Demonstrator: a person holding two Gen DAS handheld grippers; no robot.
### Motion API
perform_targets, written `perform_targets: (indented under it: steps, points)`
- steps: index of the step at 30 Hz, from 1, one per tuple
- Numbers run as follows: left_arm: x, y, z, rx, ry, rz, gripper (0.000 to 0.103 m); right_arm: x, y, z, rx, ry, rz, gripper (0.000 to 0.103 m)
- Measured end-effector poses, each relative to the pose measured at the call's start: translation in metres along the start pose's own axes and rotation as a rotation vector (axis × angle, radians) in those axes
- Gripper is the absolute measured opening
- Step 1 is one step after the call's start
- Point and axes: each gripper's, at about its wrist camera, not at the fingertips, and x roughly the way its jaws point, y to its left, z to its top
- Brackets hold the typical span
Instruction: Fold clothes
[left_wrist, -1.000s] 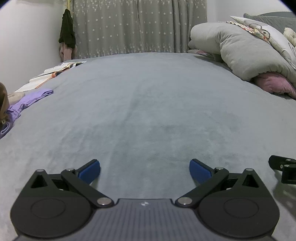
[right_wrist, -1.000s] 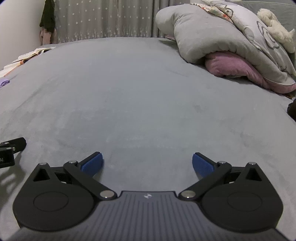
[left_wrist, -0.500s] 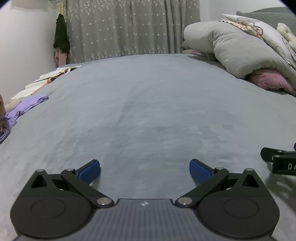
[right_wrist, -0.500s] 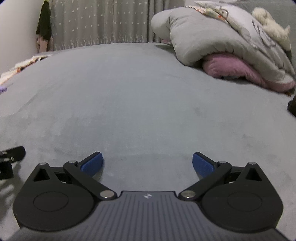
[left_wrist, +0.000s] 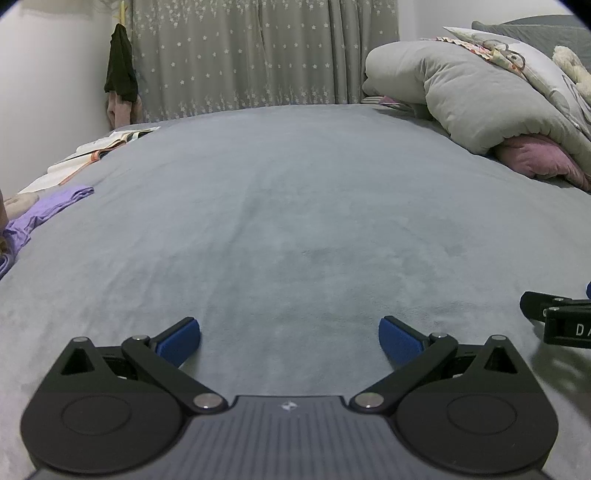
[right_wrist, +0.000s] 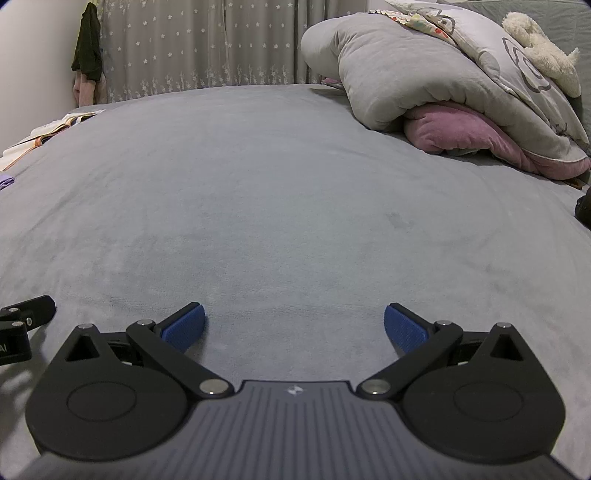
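Grey plush bedding (left_wrist: 295, 206) is filling most of both views, with a star-patterned grey curtain (left_wrist: 258, 55) hanging behind it and a dark garment (left_wrist: 120, 70) hanging over a pink one in the far left corner by the white wall. An open book (left_wrist: 110, 144) is lying at the far left edge of the bed. On the right, a rolled grey duvet (right_wrist: 399, 81) is resting on top of a pink blanket (right_wrist: 458, 129), with a printed pillow (right_wrist: 480, 33) leaning behind it and a cream plush toy (right_wrist: 539, 51) sitting on top.

Low over the blanket, the left gripper (left_wrist: 290, 338) is hovering with its jaws spread wide, its blue pads (left_wrist: 177, 339) well apart and gripping nothing but air above the fabric. Just beside it, the right gripper (right_wrist: 293, 326) is holding the same pose, jaws fully apart and empty, blue pads (right_wrist: 404, 328) clear of the cover. Each gripper's black edge is showing at the side of the other's view.

A purple garment (left_wrist: 40, 214) is lying crumpled at the left edge of the bed, well apart from both grippers; in the right wrist view only a small purple corner (right_wrist: 6, 182) of it is peeking in at the left margin
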Motion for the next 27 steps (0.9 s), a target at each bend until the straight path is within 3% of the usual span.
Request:
perform_targets:
  steps: [27]
  points:
    - [-0.0002,0.0000,-0.0021,-0.003,0.003,0.000,0.103,0.0013,-0.0044,0.0001,-0.001,0.000,0.002,0.103]
